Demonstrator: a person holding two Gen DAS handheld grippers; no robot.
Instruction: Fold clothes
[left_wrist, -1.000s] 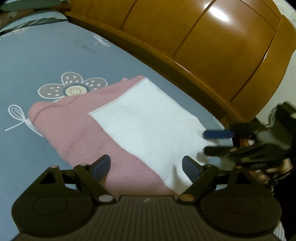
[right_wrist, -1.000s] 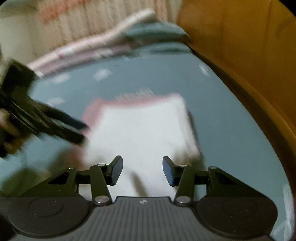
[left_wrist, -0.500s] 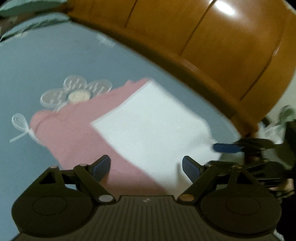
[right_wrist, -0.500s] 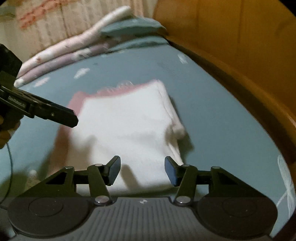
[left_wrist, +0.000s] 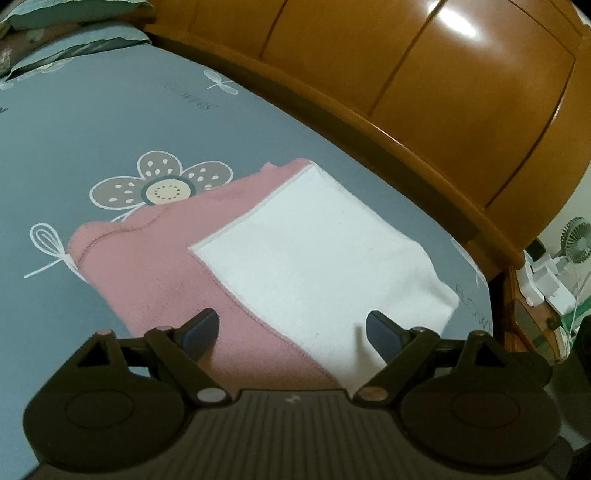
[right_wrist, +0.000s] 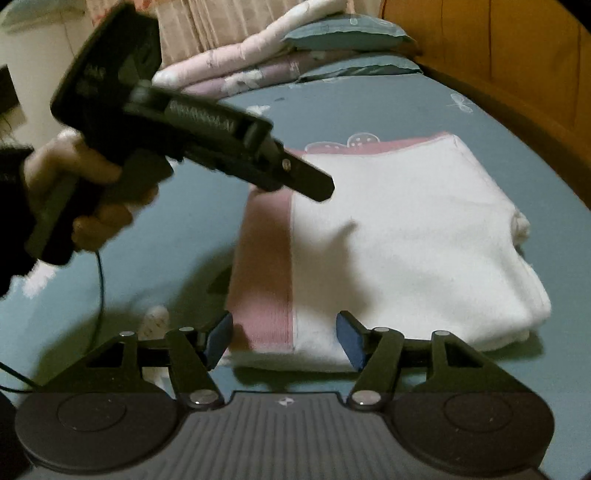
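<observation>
- The folded pink and white garment (left_wrist: 295, 258) lies flat on the blue-grey flower bed sheet (left_wrist: 74, 147), near the wooden bed frame (left_wrist: 406, 92).
- The left gripper (left_wrist: 291, 328) hangs just above the near edge of the garment. Its jaws stand wide and hold nothing.
- The right gripper (right_wrist: 284, 338) is low at the garment's near edge. Its jaws have just been opening. The cloth edge seems to sit between them, not pinched, but the picture is a bit blurry.
- A hand (right_wrist: 74, 192) holds the left gripper's handle.
- Folded bedding (right_wrist: 258, 59) is stacked at the far end.
</observation>
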